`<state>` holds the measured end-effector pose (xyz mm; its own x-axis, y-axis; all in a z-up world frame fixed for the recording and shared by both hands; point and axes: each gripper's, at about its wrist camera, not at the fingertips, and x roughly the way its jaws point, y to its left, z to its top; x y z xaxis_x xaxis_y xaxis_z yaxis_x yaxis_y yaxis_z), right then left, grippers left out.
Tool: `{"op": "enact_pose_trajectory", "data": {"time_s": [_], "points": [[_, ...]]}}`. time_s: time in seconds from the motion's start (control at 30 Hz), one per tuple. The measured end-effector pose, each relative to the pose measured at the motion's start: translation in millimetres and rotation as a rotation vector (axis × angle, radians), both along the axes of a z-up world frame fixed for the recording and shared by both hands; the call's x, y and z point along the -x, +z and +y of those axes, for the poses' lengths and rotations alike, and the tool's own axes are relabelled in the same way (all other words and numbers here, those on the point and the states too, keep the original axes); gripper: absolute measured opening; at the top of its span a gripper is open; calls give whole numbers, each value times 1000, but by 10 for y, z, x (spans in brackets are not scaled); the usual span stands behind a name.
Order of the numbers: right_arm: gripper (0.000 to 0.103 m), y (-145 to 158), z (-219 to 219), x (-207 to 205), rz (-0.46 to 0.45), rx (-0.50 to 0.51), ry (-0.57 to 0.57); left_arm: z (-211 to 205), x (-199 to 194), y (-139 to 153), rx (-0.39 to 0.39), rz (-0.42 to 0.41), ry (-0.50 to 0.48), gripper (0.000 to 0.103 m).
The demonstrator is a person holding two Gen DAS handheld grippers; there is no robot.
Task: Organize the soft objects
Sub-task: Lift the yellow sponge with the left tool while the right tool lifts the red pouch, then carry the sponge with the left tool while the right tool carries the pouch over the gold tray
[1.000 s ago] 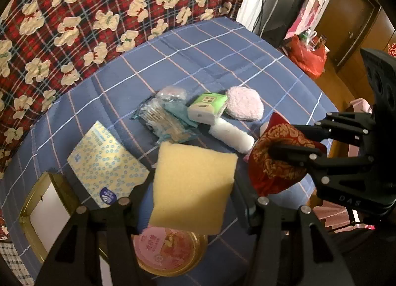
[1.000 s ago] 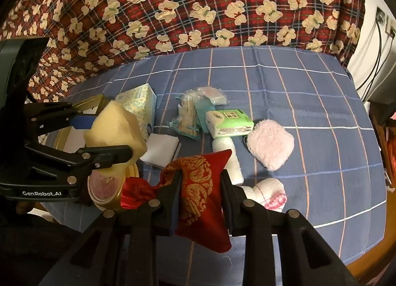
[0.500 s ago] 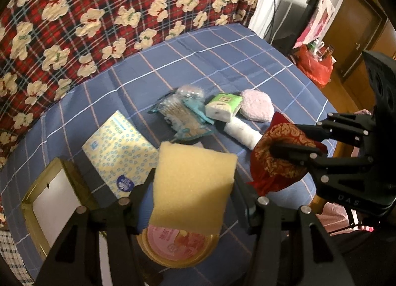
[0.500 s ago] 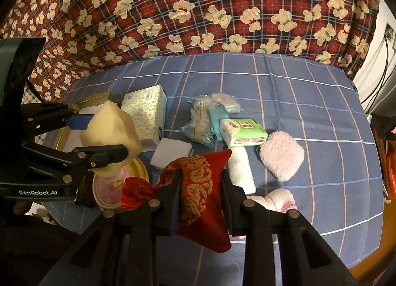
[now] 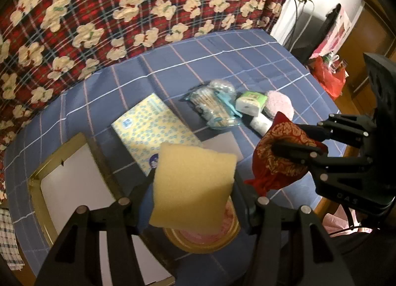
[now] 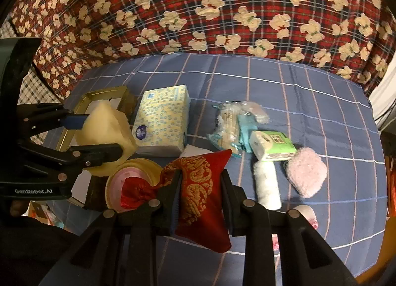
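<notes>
1. Left wrist view: the left gripper (image 5: 193,187) has its jaws closed on a yellow sponge (image 5: 193,184), which fills the gap between the two fingers and sticks up past their tips, raised off the table.
2. Directly beneath the sponge sits a round gold tin with a pink lid (image 5: 205,236), partly hidden by it.
3. To the left of the tin lies an open gold tray (image 5: 37,179) with a white bottom.
4. To the right in this view, the right gripper (image 5: 294,142) pinches a red brocade pouch (image 5: 279,159), which bulges out on both sides of the fingers and hangs in the air.
5. Right wrist view: the pouch (image 6: 200,194) is squeezed between the jaws across its middle, its gathered end (image 6: 133,192) trailing left over the tin (image 6: 133,177).
6. Just beyond the grippers a blue-dotted tissue pack (image 6: 160,120) lies flat on the blue checked cloth (image 6: 297,92), beside the tray (image 6: 104,92).
7. Right of the pouch lie a white roll (image 6: 267,184) and a pink fluffy pad (image 6: 307,172), near each other.
8. Behind them rest a green and white packet (image 6: 272,144) and a clear bag of cotton swabs (image 6: 227,125), touching.
9. Farthest back hangs a red plaid curtain with bears (image 6: 198,8).
</notes>
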<state>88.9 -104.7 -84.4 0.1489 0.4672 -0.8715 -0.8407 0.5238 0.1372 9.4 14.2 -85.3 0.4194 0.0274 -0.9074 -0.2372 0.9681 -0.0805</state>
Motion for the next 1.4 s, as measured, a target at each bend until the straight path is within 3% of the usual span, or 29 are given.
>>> {"op": "enact_pose_trajectory", "data": {"time_s": [1.4], "points": [[31,-102,1174,634,21,1,274,916,923,-86,7,23,276,55]]}}
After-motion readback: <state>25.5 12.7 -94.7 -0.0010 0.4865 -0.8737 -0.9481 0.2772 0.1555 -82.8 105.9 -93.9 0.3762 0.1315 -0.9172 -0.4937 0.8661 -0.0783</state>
